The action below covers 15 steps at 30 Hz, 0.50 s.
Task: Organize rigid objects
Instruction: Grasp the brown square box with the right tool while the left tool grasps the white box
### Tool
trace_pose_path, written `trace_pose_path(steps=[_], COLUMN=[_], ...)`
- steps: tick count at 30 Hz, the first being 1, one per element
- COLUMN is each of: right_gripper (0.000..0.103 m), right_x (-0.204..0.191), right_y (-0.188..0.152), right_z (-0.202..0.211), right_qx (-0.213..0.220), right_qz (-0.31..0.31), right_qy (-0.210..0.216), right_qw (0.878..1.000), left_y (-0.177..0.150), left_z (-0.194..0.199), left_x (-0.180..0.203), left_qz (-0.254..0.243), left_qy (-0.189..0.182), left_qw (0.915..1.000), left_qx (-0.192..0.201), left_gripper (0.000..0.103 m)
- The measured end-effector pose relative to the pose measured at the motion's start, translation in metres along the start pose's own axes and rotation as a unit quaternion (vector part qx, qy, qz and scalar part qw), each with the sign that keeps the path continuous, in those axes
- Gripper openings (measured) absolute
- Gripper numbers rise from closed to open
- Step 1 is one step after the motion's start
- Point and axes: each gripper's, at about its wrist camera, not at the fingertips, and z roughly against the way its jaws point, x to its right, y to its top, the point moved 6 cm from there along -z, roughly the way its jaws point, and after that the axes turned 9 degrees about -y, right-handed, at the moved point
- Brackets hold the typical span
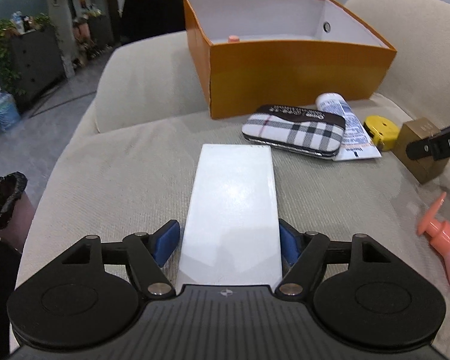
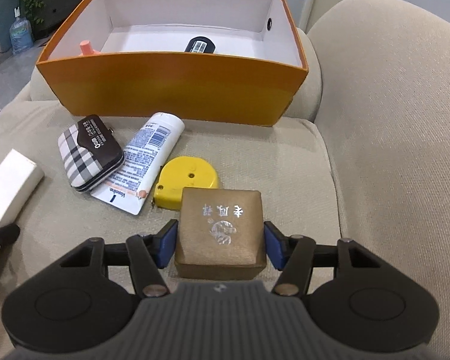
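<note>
My left gripper [image 1: 228, 241] straddles the near end of the white box [image 1: 234, 204], which lies flat on the sofa cushion [image 1: 120, 180]. There's a thin gap at the left pad and the right pad looks about touching. I'd call the jaws open around it, not clamped yet.

My right gripper [image 2: 220, 247] brackets the gold box [image 2: 222, 225], foil lettering up. The pads sit right at both side faces. Can't tell if they're pressing or just beside, so that grip is unconfirmed.

Both boxes are on the cushion, short of the orange box [image 2: 177, 87], which I take as the destination. Already inside: a black item with a barcode label [image 2: 199, 45] and a peach pump top [image 2: 88, 48].

Between my grippers and the orange box: plaid case [image 2: 90, 153], leaning partly on the lotion tube [image 2: 144, 156], and the yellow tape measure [image 2: 187, 177], just beside the gold box's far edge. Another peach pump bottle [image 1: 444, 240] lies at the right in the left wrist view.

To do this well:
- Close fully and square on the flat sides before lifting. The white box is long, and gripped at one end it'll likely droop.
- Lift straight up first, so the gold box clears the tape measure.
- Carry over the clutter and the orange wall, one hand at a time.
- Set down in the free floor area, away from the black item.
</note>
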Motion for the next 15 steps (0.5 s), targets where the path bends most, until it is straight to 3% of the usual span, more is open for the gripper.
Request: trace_pose_path(steps=[10,15], right_gripper=[0.062,0.061], right_x=[-0.004,-0.004], right_y=[-0.003,-0.003], right_z=[-0.019,-0.02], right_qx=[-0.01,-0.01], right_qz=[-0.01,-0.015], right_qy=[-0.005,-0.002], right_qw=[1.0,1.0], left_y=[-0.003,0.0], left_z=[-0.004,-0.002], left_x=[-0.003,0.0], left_qz=[0.01,0.011], left_qy=[-0.004,-0.012], left_qw=[0.9987,0.9986], left_qx=[0.051,0.049], left_gripper=[0.088,0.072])
